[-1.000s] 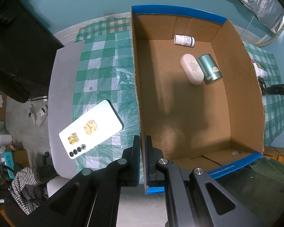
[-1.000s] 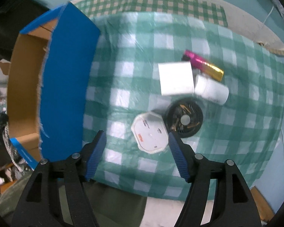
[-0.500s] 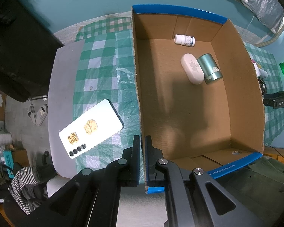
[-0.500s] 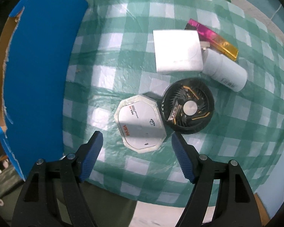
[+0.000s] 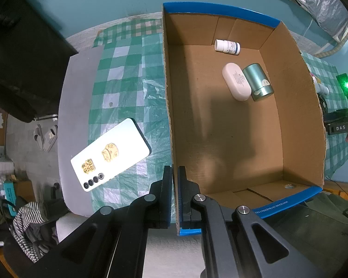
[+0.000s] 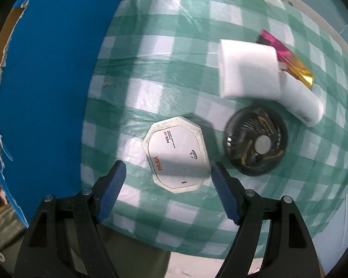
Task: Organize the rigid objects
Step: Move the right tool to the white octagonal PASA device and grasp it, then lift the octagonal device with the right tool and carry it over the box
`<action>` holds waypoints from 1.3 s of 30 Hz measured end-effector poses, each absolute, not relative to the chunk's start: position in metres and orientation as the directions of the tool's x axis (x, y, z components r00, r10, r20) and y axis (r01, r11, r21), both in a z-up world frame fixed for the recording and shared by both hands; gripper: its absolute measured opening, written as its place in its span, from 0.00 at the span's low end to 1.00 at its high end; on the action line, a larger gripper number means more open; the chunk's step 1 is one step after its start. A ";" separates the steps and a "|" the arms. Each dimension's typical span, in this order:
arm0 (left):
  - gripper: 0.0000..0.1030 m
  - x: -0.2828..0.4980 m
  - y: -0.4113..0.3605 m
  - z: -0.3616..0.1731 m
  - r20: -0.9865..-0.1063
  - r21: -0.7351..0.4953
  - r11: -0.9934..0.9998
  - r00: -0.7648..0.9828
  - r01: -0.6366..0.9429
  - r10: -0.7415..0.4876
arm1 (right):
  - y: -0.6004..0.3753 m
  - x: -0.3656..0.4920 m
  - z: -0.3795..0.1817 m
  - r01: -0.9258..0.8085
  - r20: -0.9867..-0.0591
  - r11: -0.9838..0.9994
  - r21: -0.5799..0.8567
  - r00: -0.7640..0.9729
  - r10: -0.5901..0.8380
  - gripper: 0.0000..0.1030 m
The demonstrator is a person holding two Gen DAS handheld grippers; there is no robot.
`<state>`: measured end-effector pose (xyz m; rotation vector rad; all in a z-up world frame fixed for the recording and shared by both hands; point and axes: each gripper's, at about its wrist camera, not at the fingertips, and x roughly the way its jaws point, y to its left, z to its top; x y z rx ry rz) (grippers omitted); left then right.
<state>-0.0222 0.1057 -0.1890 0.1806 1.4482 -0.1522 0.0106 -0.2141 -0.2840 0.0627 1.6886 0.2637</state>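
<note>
Cardboard box (image 5: pixel 232 139), brown inside with blue-taped rims, is standing open on the surface (image 5: pixel 127 88), which is wearing a green-and-white checked cloth under clear plastic. Left gripper (image 5: pixel 174 178) is pointing straight down and clamping the box's near-left wall, one finger outside and one inside, jaws fully closed on the cardboard.

Lying inside the box, toward its far end:
- white pill bottle (image 5: pixel 227 46), on its side against the far wall
- white oval case (image 5: pixel 236 81), lying flat
- teal metal canister (image 5: pixel 258 82), on its side, touching the oval case

White phone (image 5: pixel 110 155), back up with two gold stickers and a row of camera lenses, is lying outside the box, to its left.

Right gripper (image 6: pixel 168 173) is hanging over the cloth to the right of the box's blue outer wall (image 6: pixel 46 81), jaws wide apart and holding nothing. White octagonal case (image 6: pixel 177 154), printed in red, is lying flat between the two blue pads (image 6: pixel 111 183); neither pad is touching it.

Sitting beyond it on the cloth, somewhat blurred:
- black round fan (image 6: pixel 255 143) with orange accents, just beside the octagonal case
- white foam block (image 6: pixel 249 69)
- white cylindrical bottle (image 6: pixel 302 103), on its side, touching the foam block
- pink-and-gold bar (image 6: pixel 287 56), partly behind the foam block
</note>
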 end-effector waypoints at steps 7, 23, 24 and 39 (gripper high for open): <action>0.03 -0.022 0.105 -0.188 -0.993 0.027 0.977 0.118 0.211 0.002 | -0.200 0.019 -0.278 -0.167 -0.975 0.965 0.201 -0.134 0.179 0.74; 0.03 -0.023 0.105 -0.187 -0.993 0.024 0.977 0.119 0.211 -0.001 | -0.165 0.014 -0.294 -0.311 -0.993 0.945 0.098 -0.088 0.074 0.74; 0.03 -0.023 0.105 -0.187 -0.993 0.025 0.977 0.119 0.211 -0.001 | -0.163 0.013 -0.295 -0.316 -0.994 0.944 0.091 -0.085 0.067 0.74; 0.03 -0.023 0.106 -0.186 -0.993 0.026 0.976 0.119 0.215 0.000 | -0.140 -0.001 -0.314 -0.345 -0.998 0.938 0.045 -0.061 0.026 0.52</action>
